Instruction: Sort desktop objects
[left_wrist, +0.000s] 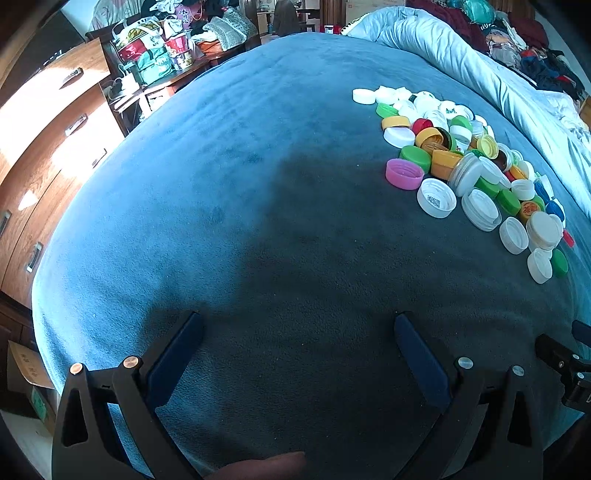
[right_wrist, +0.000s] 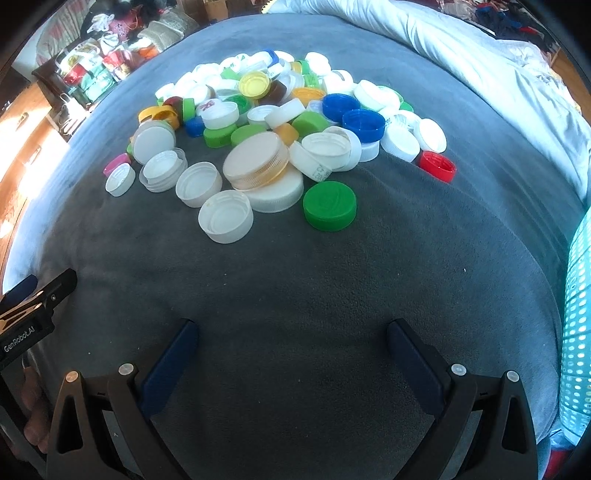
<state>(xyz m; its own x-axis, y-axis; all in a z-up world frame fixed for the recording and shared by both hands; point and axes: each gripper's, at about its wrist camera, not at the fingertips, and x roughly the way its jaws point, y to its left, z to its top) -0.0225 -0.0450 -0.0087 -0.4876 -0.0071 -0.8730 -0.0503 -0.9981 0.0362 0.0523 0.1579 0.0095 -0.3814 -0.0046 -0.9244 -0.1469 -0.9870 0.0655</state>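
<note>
A heap of plastic bottle caps (right_wrist: 280, 122) in white, green, blue, yellow, orange and red lies on a blue-grey blanket (right_wrist: 295, 295). A green cap (right_wrist: 329, 206) and a white cap (right_wrist: 226, 216) sit nearest my right gripper (right_wrist: 291, 332), which is open and empty over bare blanket. In the left wrist view the same heap (left_wrist: 472, 166) lies far right, with a pink cap (left_wrist: 404, 173) at its near edge. My left gripper (left_wrist: 299, 328) is open and empty, well left of the heap.
A rolled pale duvet (left_wrist: 461, 48) runs along the blanket's far right. A teal perforated basket (right_wrist: 578, 332) stands at the right edge. Wooden drawers (left_wrist: 48, 122) and a cluttered desk (left_wrist: 162, 55) stand at the left. The right gripper's body (left_wrist: 565, 365) shows at the right.
</note>
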